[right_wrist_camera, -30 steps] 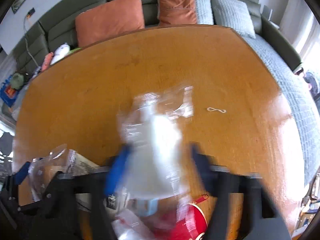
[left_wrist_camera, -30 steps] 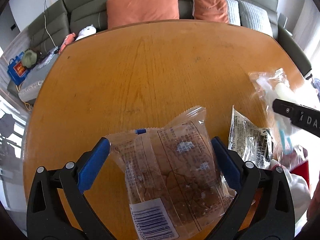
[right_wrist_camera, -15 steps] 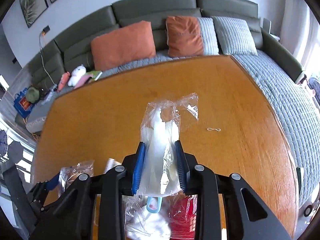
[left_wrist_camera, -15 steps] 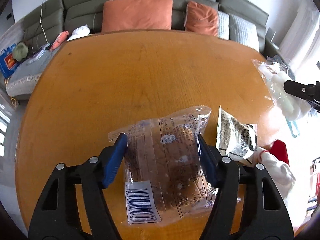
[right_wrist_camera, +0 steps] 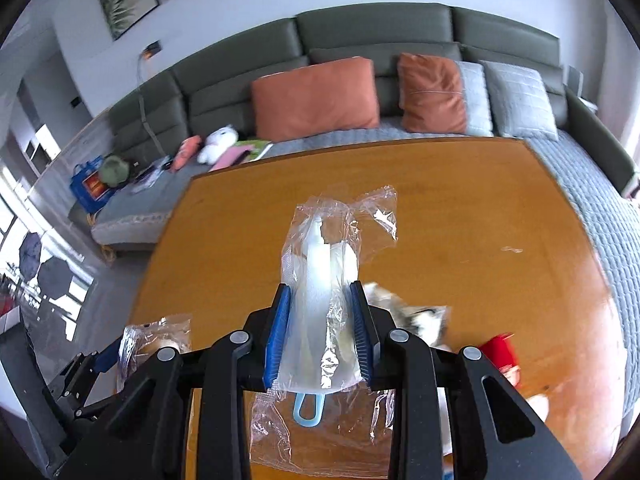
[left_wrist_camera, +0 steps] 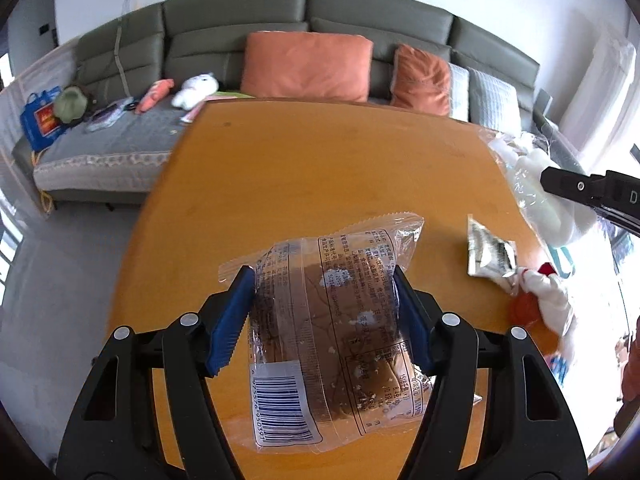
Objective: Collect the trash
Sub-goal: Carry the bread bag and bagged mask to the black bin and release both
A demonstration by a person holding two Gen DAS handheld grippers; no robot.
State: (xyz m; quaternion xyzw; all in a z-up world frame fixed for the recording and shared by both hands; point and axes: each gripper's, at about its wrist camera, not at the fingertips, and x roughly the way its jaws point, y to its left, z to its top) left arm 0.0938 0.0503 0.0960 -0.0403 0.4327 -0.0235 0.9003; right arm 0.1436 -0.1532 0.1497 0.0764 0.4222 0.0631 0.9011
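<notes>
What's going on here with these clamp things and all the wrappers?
A person is clearing trash off a round wooden table with a handheld gripper in each hand. The left gripper has its jaws closed on a clear plastic bread bag with a barcode label, held above the table. The right gripper grips a crumpled clear plastic bag with white contents. A torn silver printed wrapper and a red item lie on the table, not yet collected.

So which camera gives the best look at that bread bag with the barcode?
The left wrist view: the bread bag fills it, clamped in the left gripper. The right wrist view catches only a crumpled corner at lower left.
</notes>
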